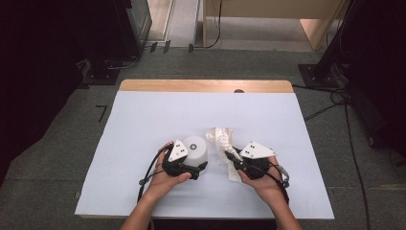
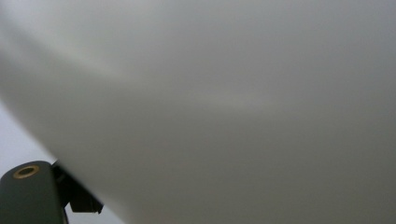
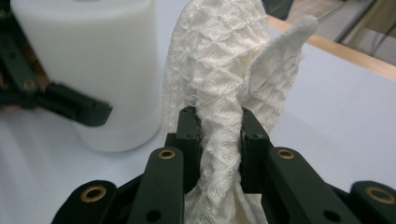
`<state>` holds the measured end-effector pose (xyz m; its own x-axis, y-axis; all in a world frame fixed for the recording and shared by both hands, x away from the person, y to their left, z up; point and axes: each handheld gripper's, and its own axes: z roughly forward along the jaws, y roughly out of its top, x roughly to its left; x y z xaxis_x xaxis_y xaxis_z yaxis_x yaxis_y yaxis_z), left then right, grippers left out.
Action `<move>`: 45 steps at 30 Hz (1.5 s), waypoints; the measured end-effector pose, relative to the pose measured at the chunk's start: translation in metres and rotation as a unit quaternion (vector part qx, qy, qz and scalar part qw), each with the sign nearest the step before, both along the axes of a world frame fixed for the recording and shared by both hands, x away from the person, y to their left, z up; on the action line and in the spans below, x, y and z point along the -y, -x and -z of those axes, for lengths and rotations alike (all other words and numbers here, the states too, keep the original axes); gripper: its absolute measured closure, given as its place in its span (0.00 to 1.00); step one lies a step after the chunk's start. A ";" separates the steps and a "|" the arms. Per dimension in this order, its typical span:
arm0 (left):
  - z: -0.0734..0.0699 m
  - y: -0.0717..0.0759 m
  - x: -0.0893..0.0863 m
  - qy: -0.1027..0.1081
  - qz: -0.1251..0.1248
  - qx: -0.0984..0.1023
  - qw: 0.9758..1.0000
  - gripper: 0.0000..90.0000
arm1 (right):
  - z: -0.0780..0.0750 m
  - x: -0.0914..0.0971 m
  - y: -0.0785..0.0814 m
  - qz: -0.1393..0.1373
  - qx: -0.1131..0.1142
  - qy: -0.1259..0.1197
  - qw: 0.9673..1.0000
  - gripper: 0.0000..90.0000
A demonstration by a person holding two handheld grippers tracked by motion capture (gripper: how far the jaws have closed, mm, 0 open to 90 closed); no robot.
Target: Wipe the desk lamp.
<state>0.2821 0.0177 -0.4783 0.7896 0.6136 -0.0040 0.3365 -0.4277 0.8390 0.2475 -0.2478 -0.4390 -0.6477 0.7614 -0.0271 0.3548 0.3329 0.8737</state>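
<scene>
- Upright, the white waffle cloth [image 3: 219, 93] is pinched between the right gripper [image 3: 219, 135] fingers [image 3: 189, 135], above the bench [image 1: 143, 124].
- Just beside it, the white cup [image 1: 196, 151] stands, clasped by the left gripper [image 1: 191, 167] fingers.

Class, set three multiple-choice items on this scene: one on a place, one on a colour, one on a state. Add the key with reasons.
1. Where does the white container stand?
A. beside the left claw
B. on the floor
C. on the table's far wooden edge

2. What colour is the cloth?
A. red
B. white
C. blue

3. How is the right claw?
A. wide open, holding nothing
B. shut on the container
C. shut on the cloth

Key: 1 A, the high view shows them together; 2 B, its weave is white; 3 C, both jaws press the cloth.
</scene>
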 end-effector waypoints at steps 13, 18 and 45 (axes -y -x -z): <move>-0.003 0.021 0.007 0.024 -0.111 0.020 0.993 0.00 | 0.001 0.025 -0.003 0.044 0.003 -0.021 0.999 0.84; -0.002 0.027 0.028 0.010 -0.183 0.022 0.983 0.00 | -0.001 0.027 0.000 0.048 0.008 -0.024 0.999 0.84; -0.029 0.005 -0.015 0.175 0.027 -0.077 0.981 0.09 | -0.005 -0.034 0.025 -0.067 0.075 -0.003 0.995 0.84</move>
